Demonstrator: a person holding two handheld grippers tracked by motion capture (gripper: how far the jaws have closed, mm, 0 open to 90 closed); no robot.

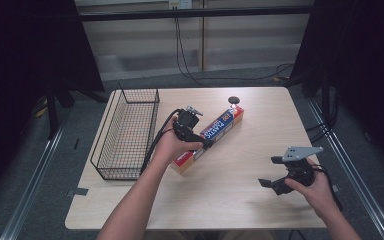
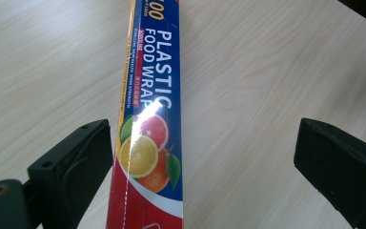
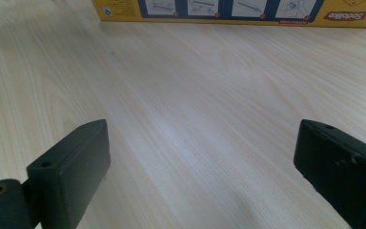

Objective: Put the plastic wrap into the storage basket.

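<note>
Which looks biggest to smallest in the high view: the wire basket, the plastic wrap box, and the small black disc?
1. Wire basket, clearly largest.
2. Plastic wrap box, long and narrow, partly covered by the left gripper.
3. Small black disc, smallest.

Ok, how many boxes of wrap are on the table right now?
1. The plastic wrap box lies diagonally mid-table, right of the wire basket, with the open left gripper over it. The basket looks empty through its mesh.
</note>
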